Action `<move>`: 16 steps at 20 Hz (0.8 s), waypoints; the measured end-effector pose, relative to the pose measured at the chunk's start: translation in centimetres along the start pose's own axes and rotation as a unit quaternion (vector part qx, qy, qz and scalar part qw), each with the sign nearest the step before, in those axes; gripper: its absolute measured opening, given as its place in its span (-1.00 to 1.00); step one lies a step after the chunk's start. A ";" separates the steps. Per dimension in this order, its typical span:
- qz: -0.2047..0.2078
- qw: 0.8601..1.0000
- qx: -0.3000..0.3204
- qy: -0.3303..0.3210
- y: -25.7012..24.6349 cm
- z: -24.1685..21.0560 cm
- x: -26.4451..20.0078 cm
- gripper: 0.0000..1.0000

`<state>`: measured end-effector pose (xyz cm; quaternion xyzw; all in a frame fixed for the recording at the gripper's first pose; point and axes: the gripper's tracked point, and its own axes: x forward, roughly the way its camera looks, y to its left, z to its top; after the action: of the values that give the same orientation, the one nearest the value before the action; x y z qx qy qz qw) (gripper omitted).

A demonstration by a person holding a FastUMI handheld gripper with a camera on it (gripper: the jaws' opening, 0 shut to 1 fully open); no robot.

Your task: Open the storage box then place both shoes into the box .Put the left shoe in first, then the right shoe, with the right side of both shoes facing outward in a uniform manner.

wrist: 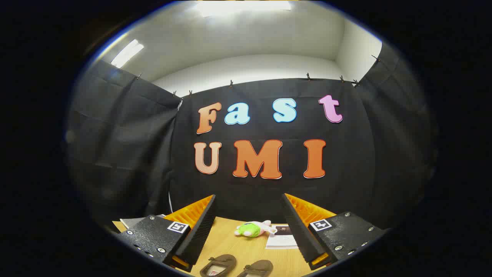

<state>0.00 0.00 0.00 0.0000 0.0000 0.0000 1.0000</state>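
- Room: black cloth wall (369,161), creased and pegged along its top edge; above it a plain white wall and ceiling with two bright light panels
- Surface (230,242): pale wood-grain top, smooth, running back to the cloth
- Tool (249,231): spread wide, gripping nothing; two wedge-shaped fingers (200,231) with black ribbed pads and orange backs, each on a black textured plate carrying a square marker
- Two brown shoes (219,265), soft and low with a strap across the top, side by side on the surface between the fingers, near their base; the storage box cannot be made out
- One white sheet of paper (282,240), flat, just beside the right finger
- One small plush toy (253,229), green and white, lying beyond the shoes, between the fingers
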 end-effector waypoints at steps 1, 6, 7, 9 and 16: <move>0.000 1.000 -0.002 0.000 0.1 0.0 0.1 0.97; 0.013 1.000 0.006 0.005 1.2 -0.2 0.3 0.97; 0.011 1.000 0.004 0.003 1.1 0.0 0.2 0.97; 0.010 1.000 0.006 -0.001 1.2 0.2 0.2 0.97; 0.019 1.000 0.018 0.009 2.1 -0.2 0.3 0.98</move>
<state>0.34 2.12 -0.22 0.0179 0.0094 0.0193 0.9996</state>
